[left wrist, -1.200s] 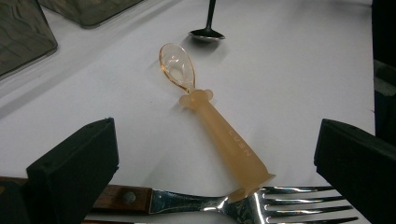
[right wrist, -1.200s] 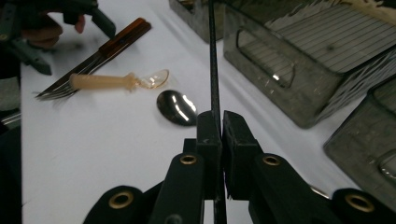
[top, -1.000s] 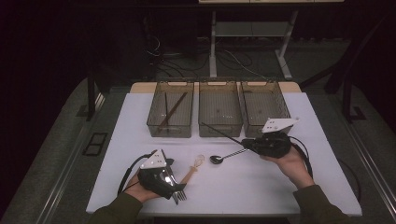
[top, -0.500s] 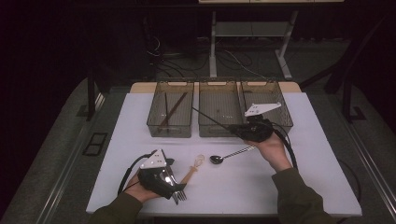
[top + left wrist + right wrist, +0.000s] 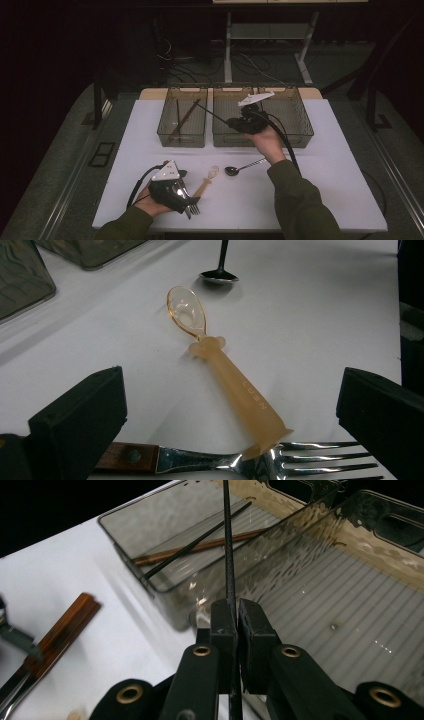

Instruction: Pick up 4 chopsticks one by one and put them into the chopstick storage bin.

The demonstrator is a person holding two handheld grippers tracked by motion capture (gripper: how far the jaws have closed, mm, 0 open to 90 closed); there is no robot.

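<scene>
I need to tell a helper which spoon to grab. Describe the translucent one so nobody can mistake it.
Start at the white table and find the left gripper at its near edge. Just ahead of its open jaws lies the plastic spoon, its handle end resting on a fork. Unlike the dark metal spoon beyond it, it is peach-coloured, see-through and thick-handled.

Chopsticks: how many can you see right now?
3. Two lie in the left bin: a black chopstick and a brown chopstick. The right tongs pinch another black chopstick above the bins. Others may be hidden.
</scene>
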